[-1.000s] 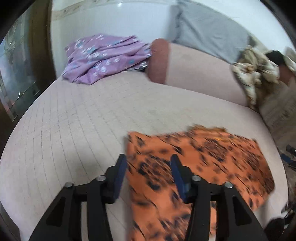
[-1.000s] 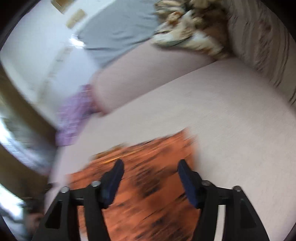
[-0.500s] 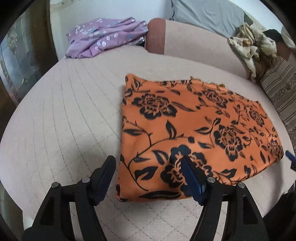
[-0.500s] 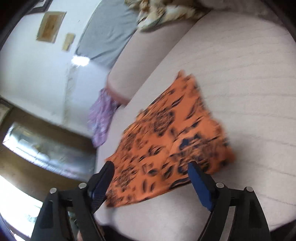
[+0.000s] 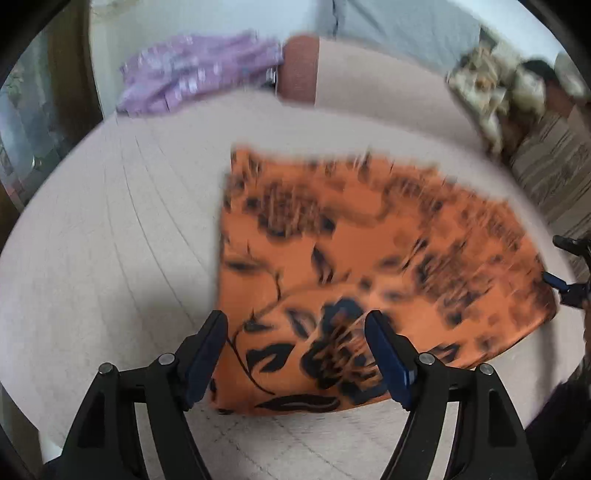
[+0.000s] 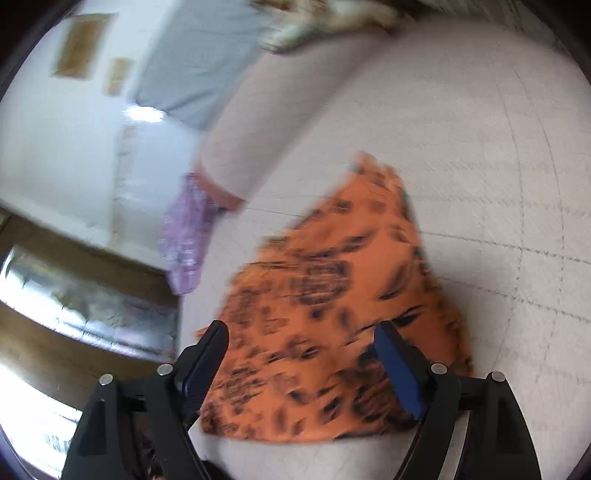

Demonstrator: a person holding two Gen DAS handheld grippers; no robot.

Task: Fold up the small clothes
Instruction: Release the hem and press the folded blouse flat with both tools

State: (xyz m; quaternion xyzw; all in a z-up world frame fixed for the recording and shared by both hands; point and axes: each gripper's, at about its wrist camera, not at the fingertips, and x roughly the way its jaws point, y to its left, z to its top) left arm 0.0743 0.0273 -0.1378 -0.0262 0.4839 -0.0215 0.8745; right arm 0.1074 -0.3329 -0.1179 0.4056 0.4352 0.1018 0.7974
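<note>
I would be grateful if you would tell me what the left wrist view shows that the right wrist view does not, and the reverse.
Only the left wrist view shows the right gripper at the far right edge of the orange floral cloth, and a striped cushion. Its own left gripper has jaws opening, with the cloth's near corner between them but not pinched.

Only the right wrist view shows two framed pictures on the wall and a bright window area.

Both show the orange cloth lying flat on the pale quilted surface, the purple garment and a grey cloth.
</note>
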